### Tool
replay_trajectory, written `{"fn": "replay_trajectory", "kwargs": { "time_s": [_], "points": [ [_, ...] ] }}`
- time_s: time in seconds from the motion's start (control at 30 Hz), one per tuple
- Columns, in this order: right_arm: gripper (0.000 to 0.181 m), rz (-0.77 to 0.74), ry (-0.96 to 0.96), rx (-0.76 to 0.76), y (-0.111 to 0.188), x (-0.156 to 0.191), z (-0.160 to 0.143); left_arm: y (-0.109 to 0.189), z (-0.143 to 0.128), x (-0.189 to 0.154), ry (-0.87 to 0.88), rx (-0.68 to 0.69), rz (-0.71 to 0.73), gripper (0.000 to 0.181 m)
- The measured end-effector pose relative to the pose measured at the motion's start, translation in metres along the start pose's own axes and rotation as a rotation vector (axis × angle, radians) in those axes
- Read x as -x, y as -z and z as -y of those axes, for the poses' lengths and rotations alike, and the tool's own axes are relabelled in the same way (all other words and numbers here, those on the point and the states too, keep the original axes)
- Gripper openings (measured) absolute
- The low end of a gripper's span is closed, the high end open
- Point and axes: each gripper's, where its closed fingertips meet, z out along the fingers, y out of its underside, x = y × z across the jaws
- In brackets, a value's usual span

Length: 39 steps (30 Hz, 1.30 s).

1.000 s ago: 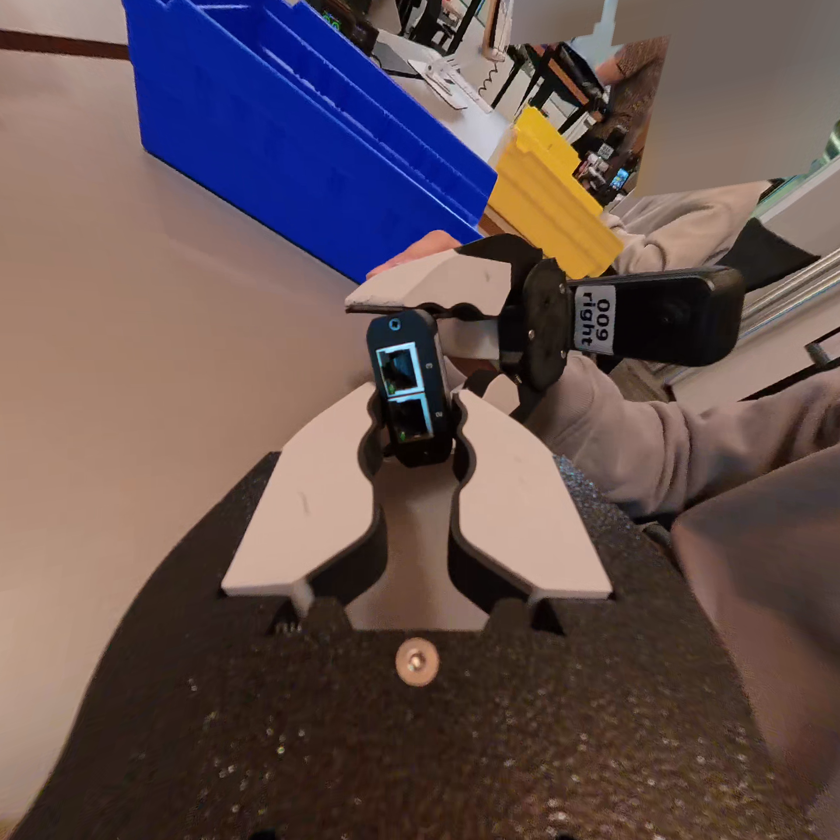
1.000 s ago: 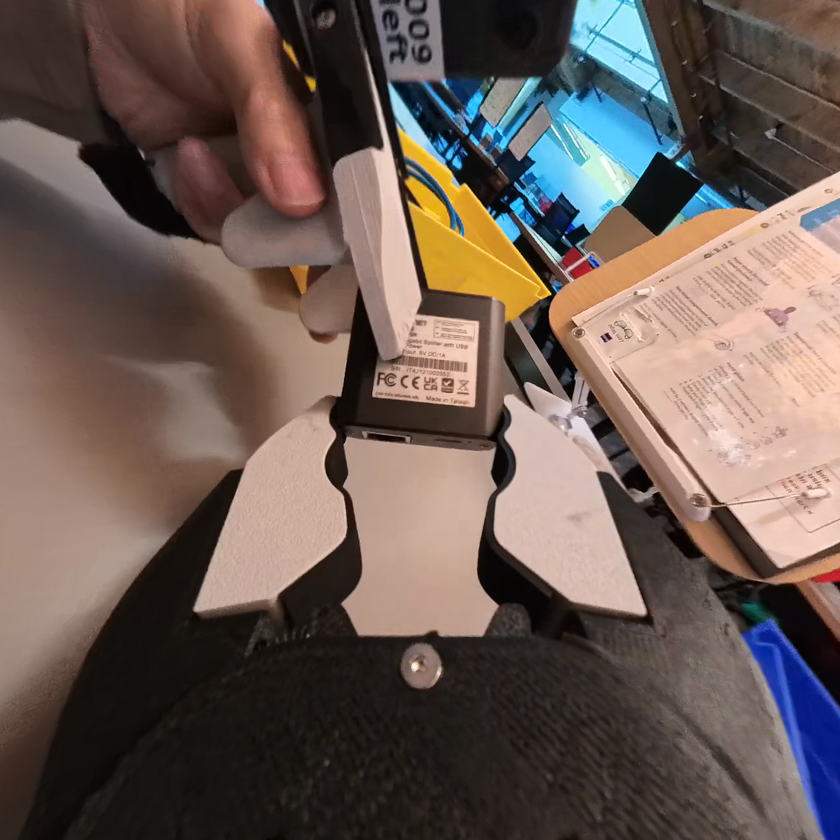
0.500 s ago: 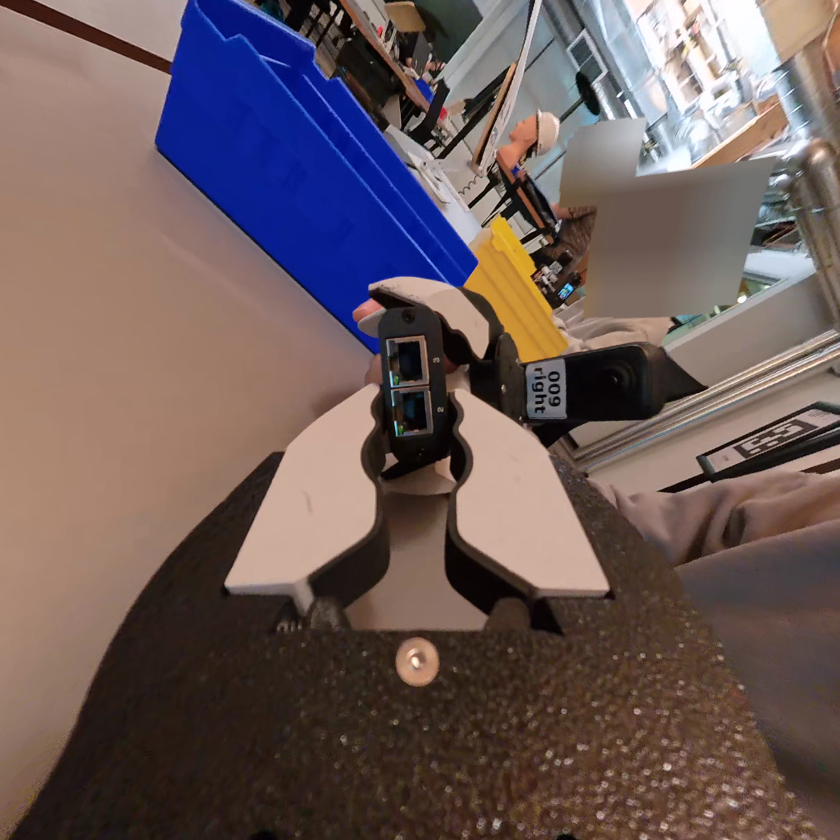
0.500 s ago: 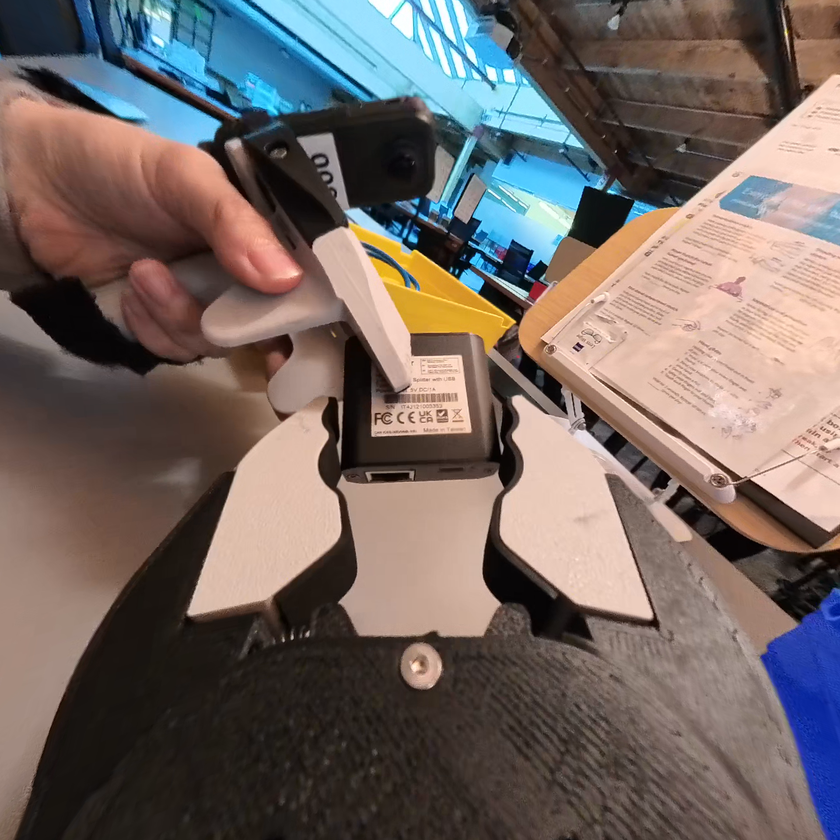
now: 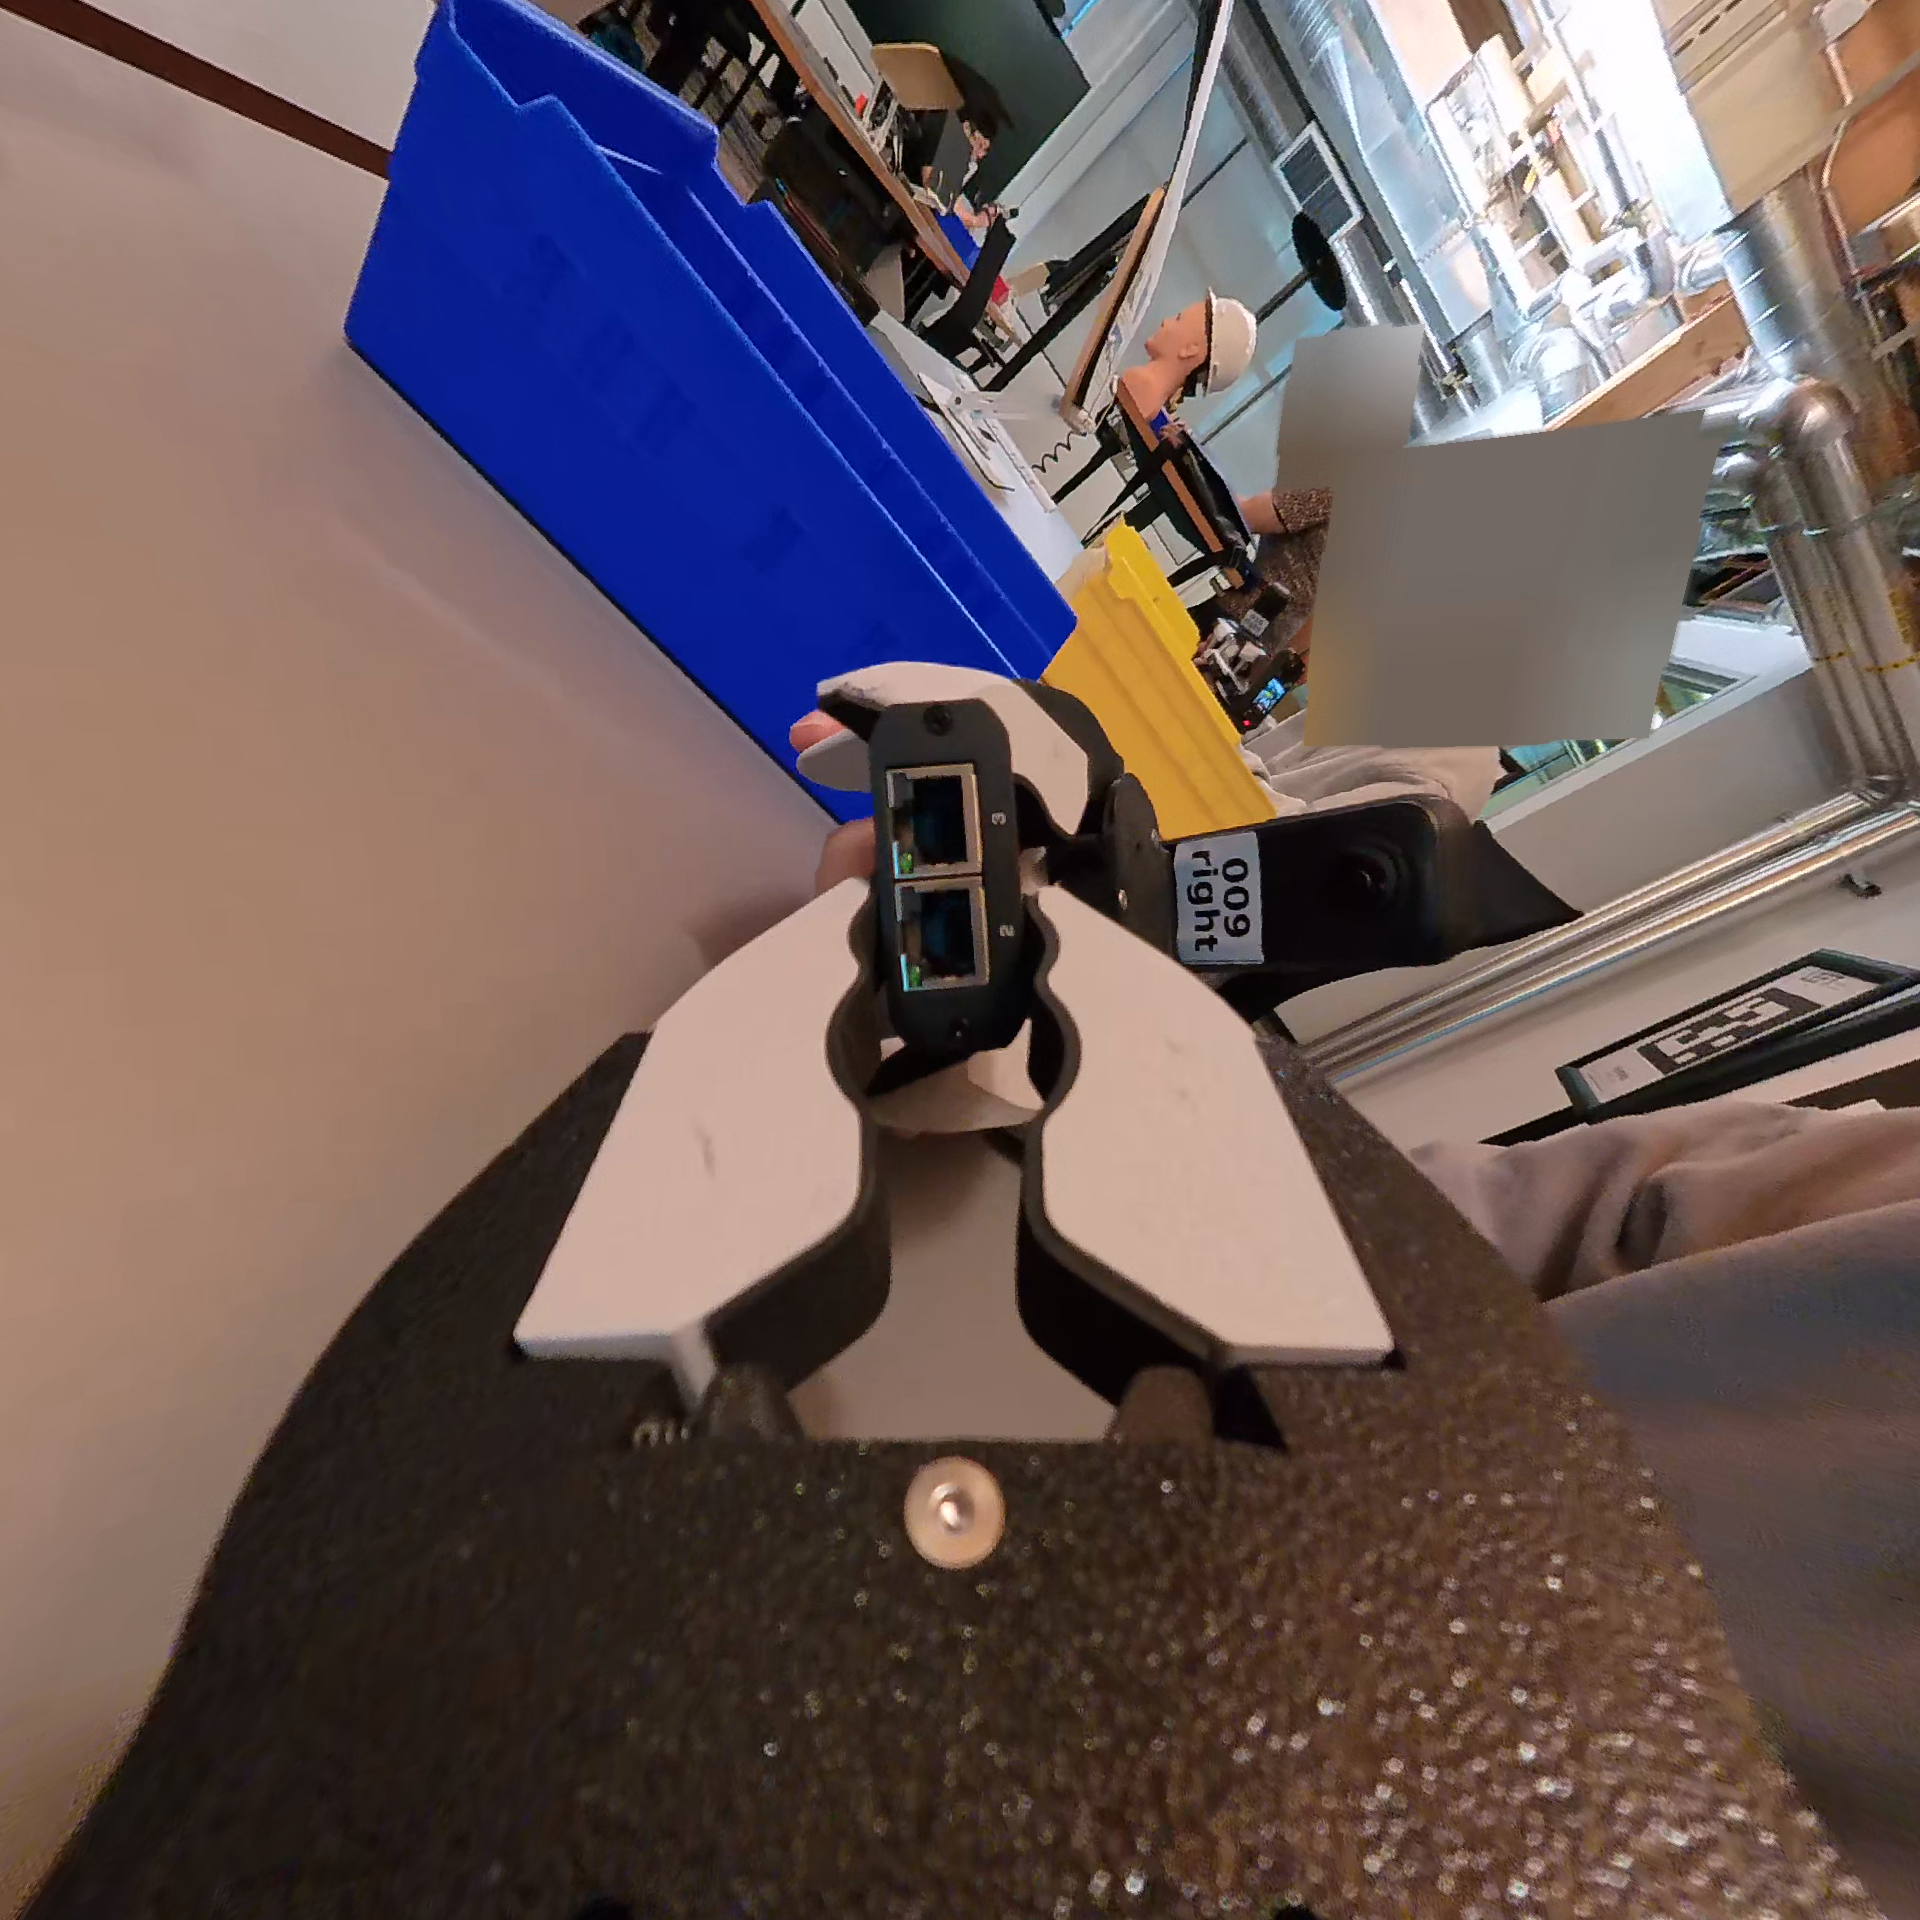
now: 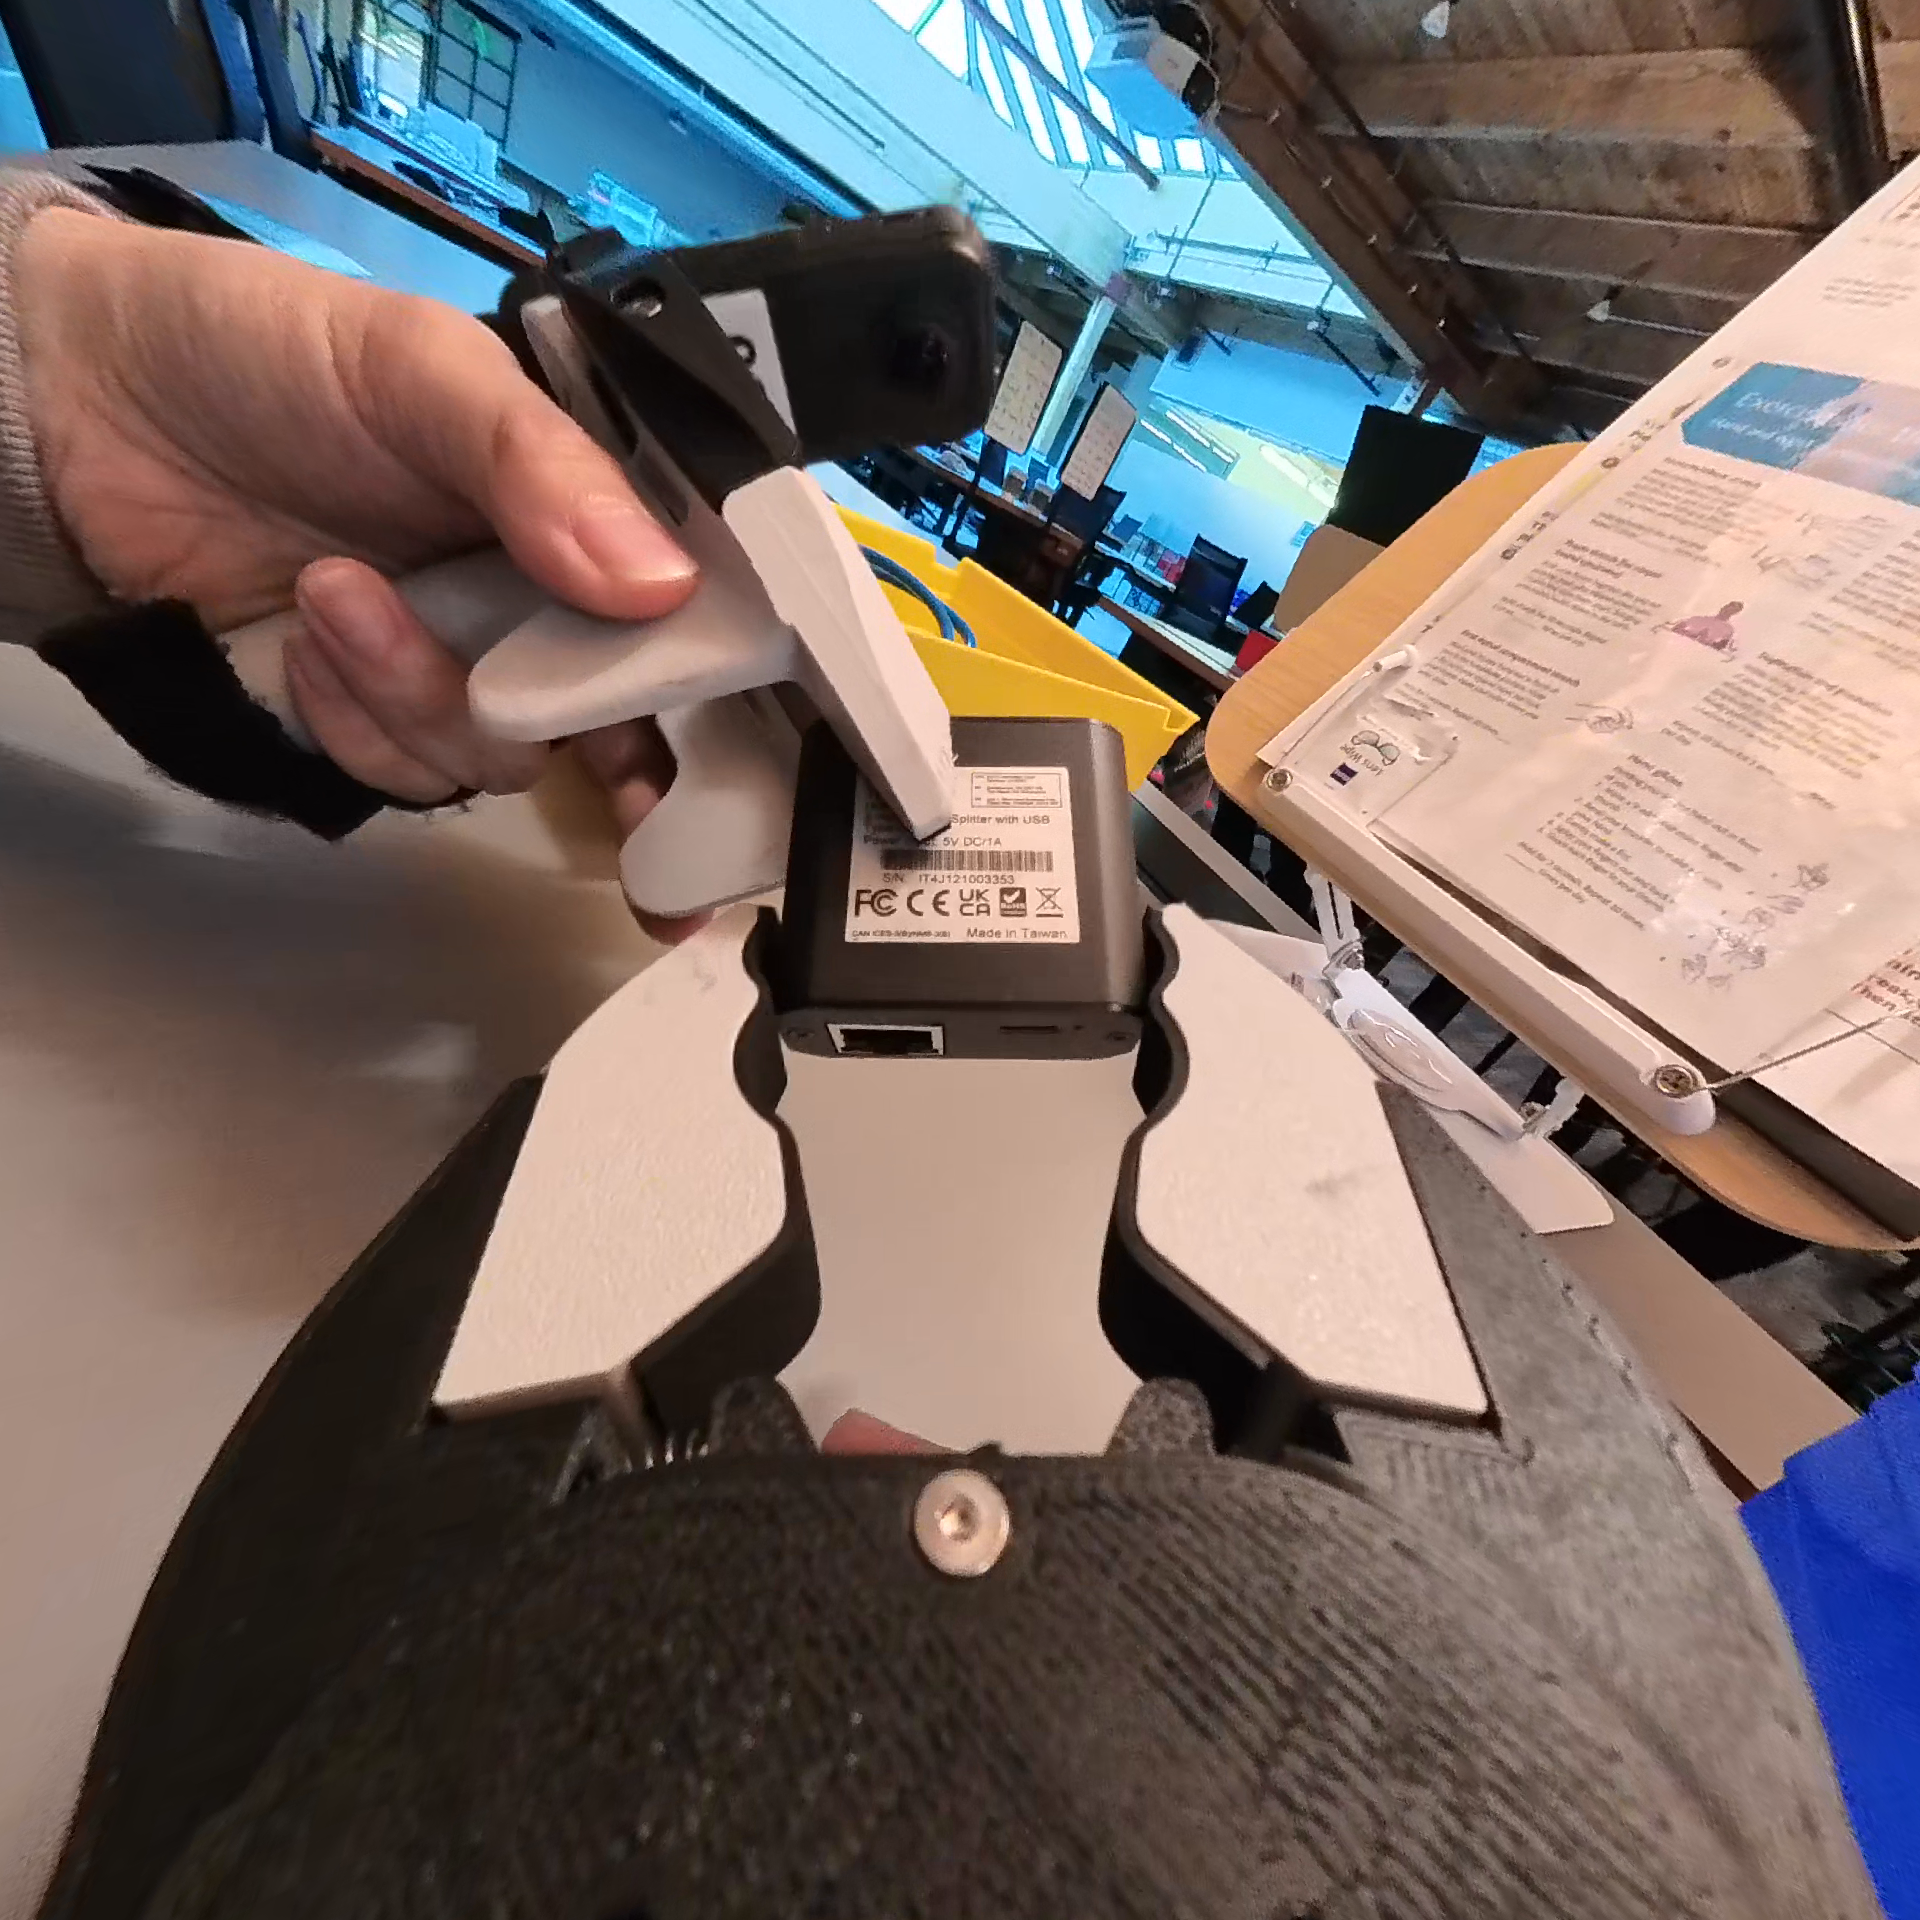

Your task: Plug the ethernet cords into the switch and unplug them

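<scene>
A small black switch (image 5: 940, 883) is held off the table by both grippers. In the left wrist view its two ethernet ports face me, both without plugs. My left gripper (image 5: 945, 977) is shut on its lower end. My right gripper (image 6: 961, 966) is shut on the switch (image 6: 966, 883) across its width, label side up, one port facing me. The left gripper's white finger (image 6: 842, 634) presses on the label. The right gripper's body (image 5: 1299, 894) reaches in from the right. A blue ethernet cord (image 6: 925, 603) lies in a yellow bin (image 6: 1039, 665).
A big blue bin (image 5: 675, 416) and the yellow bin (image 5: 1153, 665) stand on the pale table (image 5: 260, 727) behind the switch. A wooden board with clipped printed pages (image 6: 1662, 727) slants at the right. A person's hand (image 6: 312, 468) holds the left gripper. Workshop furniture is far behind. Both grippers' tips are close together, under 4 cm apart.
Both grippers have kept their hold on the switch and tilted it upward. The left gripper has swung from above the switch to its left side in the right wrist view.
</scene>
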Motion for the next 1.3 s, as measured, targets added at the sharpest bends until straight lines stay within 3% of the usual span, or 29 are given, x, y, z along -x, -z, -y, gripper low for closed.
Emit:
{"fn": "replay_trajectory", "kwargs": {
  "time_s": [0.5, 0.6, 0.73, 0.83, 1.0, 1.17, 1.3],
  "points": [
    [0.064, 0.029, -0.139, -0.059, 0.002, -0.005, 0.013, -0.001, 0.006, -0.007, 0.017, -0.047, -0.045, 0.025],
    [0.064, 0.081, -0.259, -0.114, 0.004, -0.006, 0.022, -0.001, 0.007, -0.016, -0.098, -0.05, -0.059, 0.03],
    [0.064, 0.104, -0.397, -0.183, 0.01, -0.015, 0.022, 0.001, 0.011, -0.013, -0.364, -0.04, 0.091, 0.047],
    [0.063, 0.11, -0.418, -0.199, 0.012, -0.018, 0.022, 0.005, 0.017, -0.012, -0.529, -0.055, 0.183, 0.049],
    [0.063, 0.091, -0.393, -0.169, 0.01, -0.02, 0.018, 0.008, 0.018, -0.019, -0.607, -0.06, 0.16, 0.053],
    [0.063, 0.063, -0.369, -0.143, 0.011, -0.021, 0.015, 0.053, 0.041, -0.006, -0.543, -0.104, 0.32, 0.051],
    [0.063, 0.047, -0.421, -0.159, 0.013, -0.029, 0.014, 0.137, 0.064, 0.03, -0.54, 0.008, 0.712, 0.049]
  ]
}}
